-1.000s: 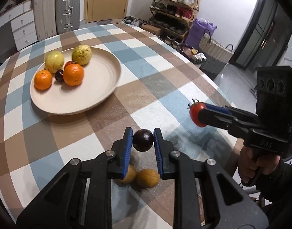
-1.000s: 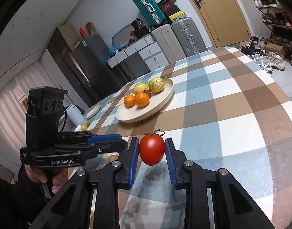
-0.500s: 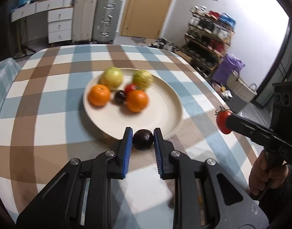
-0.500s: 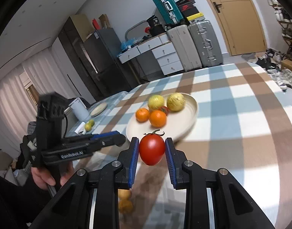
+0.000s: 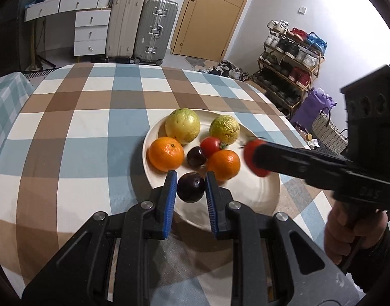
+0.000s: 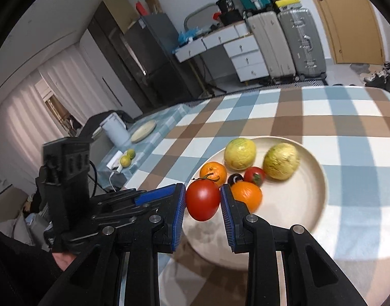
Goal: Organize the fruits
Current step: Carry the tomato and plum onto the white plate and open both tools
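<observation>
My left gripper is shut on a dark plum and holds it over the near rim of the cream plate. My right gripper is shut on a red tomato above the plate's near-left edge; it shows in the left wrist view too. On the plate lie two yellow-green guavas, two oranges, a small tomato and a dark plum.
The plate sits on a round table with a checked cloth. A lower side table at the left holds a white jug, a small plate and two green fruits. Suitcases and drawers stand behind.
Both grippers have moved from the table's near part toward the plate and now hover over it, each still holding its fruit. The two small fruits on the cloth have left view.
</observation>
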Motion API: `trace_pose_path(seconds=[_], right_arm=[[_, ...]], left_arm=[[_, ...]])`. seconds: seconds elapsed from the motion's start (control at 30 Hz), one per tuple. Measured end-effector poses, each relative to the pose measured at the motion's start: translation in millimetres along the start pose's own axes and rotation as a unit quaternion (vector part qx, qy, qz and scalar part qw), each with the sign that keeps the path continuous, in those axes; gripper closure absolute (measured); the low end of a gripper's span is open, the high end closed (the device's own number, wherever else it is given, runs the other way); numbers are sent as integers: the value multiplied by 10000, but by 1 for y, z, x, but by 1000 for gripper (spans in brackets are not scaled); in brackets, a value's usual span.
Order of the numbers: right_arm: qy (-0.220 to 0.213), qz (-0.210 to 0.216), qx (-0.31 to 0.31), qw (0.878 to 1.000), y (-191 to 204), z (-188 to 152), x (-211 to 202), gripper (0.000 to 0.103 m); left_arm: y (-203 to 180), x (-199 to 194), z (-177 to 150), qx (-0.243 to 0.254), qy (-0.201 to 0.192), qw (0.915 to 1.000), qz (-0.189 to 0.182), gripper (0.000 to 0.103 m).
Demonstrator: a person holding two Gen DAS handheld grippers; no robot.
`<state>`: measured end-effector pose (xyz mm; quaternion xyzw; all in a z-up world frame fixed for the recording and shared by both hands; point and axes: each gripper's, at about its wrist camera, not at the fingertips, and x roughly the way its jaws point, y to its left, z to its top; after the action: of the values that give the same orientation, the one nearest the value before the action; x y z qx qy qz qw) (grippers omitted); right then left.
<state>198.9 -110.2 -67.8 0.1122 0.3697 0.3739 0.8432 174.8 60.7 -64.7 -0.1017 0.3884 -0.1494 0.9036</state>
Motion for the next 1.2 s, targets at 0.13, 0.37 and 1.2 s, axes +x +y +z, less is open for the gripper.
trace_pose_path(seconds=[0.13,0.37,1.2], right_arm=[[240,-1,42,9997,-3,10,24,75],[572,-31,167,9982,-10,19,50,75],[351,-161,173,9991,-8,18,45,55]], left_arm=[[3,10,2,89,73,9999,-47,83],[8,19,0,68,138,9998,-121,83],[6,3,0,-45,-91,9999,-20,47]])
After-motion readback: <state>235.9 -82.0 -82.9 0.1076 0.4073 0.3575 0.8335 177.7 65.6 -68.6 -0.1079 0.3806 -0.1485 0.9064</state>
